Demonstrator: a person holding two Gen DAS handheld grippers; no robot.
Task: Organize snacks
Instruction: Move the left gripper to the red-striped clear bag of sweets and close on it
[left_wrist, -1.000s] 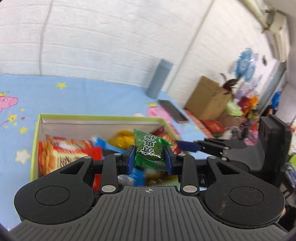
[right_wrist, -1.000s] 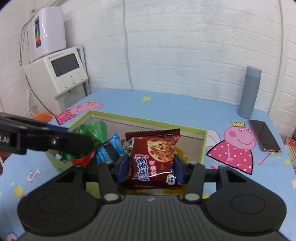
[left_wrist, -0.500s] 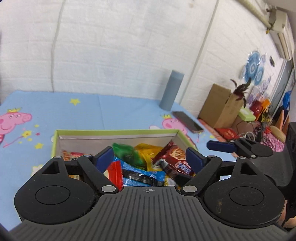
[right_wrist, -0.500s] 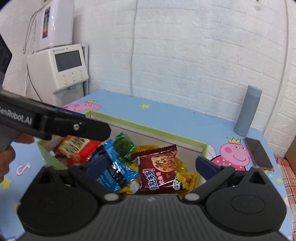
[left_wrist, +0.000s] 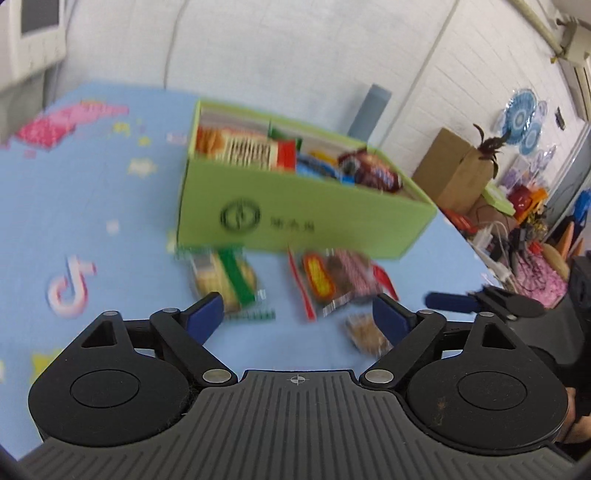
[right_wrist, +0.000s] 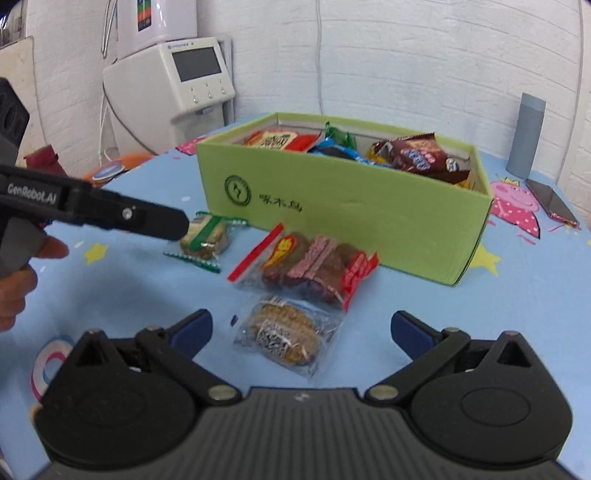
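Note:
A green box (right_wrist: 351, 210) holding several snack packets stands on the blue table. In front of it lie three loose packets: a green-striped biscuit pack (right_wrist: 207, 236), a clear bag with red trim (right_wrist: 310, 266) and a clear cookie pack (right_wrist: 284, 336). My right gripper (right_wrist: 301, 325) is open and empty, just short of the cookie pack. My left gripper (left_wrist: 297, 308) stands wide with its jaws closing slightly and nothing between them. It hovers before the biscuit pack (left_wrist: 229, 280) and the red-trimmed bag (left_wrist: 336, 280). One of its fingers (right_wrist: 159, 221) reaches towards the biscuit pack.
A grey cylinder (right_wrist: 528, 136) and a phone (right_wrist: 552, 203) sit at the table's far right. A white appliance (right_wrist: 177, 85) stands behind the table's left corner. A cardboard box (left_wrist: 454, 173) and clutter lie beyond the right edge. A hand (right_wrist: 18, 280) holds the left gripper.
Both grippers let go of their packets, the green one and the brown cookie one, into the box. They opened, then drew back and down to the table in front of the box.

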